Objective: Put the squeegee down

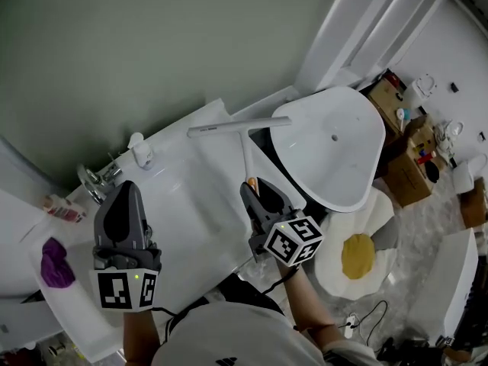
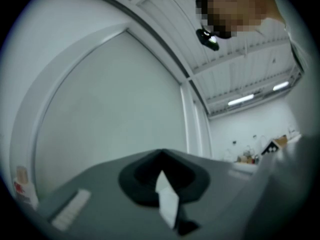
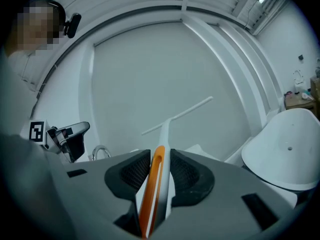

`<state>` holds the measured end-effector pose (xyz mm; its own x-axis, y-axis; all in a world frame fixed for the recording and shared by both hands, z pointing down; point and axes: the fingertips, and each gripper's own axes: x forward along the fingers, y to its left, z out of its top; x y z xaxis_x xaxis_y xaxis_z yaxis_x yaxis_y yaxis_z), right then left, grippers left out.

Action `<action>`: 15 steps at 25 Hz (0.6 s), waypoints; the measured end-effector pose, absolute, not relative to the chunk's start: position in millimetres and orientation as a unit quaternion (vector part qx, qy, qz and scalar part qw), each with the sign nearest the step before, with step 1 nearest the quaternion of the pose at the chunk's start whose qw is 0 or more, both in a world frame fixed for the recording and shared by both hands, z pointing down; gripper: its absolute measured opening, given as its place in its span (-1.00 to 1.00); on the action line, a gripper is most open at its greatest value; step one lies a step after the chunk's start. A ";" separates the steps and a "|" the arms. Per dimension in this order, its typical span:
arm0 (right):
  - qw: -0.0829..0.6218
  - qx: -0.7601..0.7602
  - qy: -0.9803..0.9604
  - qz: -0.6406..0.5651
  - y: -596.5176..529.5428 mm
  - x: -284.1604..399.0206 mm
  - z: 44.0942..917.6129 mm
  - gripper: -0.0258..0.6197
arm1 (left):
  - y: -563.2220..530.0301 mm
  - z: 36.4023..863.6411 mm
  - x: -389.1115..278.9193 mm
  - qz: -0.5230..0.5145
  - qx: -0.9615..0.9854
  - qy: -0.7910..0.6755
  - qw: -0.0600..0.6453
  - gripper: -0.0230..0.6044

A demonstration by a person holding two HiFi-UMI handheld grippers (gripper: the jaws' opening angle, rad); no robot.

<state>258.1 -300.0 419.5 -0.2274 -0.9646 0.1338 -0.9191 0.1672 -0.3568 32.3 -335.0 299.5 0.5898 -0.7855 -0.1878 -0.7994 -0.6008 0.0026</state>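
The squeegee (image 1: 238, 126) has a long white blade and a white handle with an orange strip (image 3: 156, 176). My right gripper (image 1: 253, 191) is shut on the handle, and the blade hangs over the white counter (image 1: 194, 204) next to the wall. In the right gripper view the handle runs up between the pads to the blade (image 3: 180, 115). My left gripper (image 1: 124, 197) hovers over the counter at the left, near the tap (image 1: 95, 181). Its jaws are together with nothing between them, and only a thin pale slit (image 2: 167, 199) shows there.
A white toilet bowl (image 1: 339, 147) stands right of the counter. An egg-shaped mat (image 1: 358, 256) lies on the floor below it. A purple cloth (image 1: 53, 262) lies at the counter's left end. Cardboard boxes (image 1: 404, 166) and clutter sit at the far right.
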 end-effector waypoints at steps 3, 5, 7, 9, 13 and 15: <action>0.053 -0.601 0.771 -0.203 -310.8 265.0 434.7 -0.54 | -337.7 302.2 41.3 0.080 -0.886 0.455 0.041 -0.90; 0.045 -0.591 0.777 -0.214 -318.2 268.6 444.9 -0.54 | -338.8 303.7 45.2 0.078 -0.882 0.462 0.041 -0.90; 0.037 -0.580 0.782 -0.225 -325.3 271.7 455.0 -0.54 | -339.5 305.2 48.0 0.075 -0.878 0.471 0.042 -0.90; 0.027 -0.569 0.787 -0.234 -332.8 274.3 464.5 -0.54 | -340.7 306.6 49.9 0.072 -0.873 0.481 0.041 -0.90; 0.006 -0.544 0.800 -0.252 -348.8 274.2 483.0 -0.54 | -344.4 310.6 50.0 0.066 -0.862 0.501 0.039 -0.90; -0.003 -0.531 0.806 -0.262 -355.4 273.2 491.8 -0.54 | -345.2 312.3 50.3 0.064 -0.856 0.511 0.038 -0.90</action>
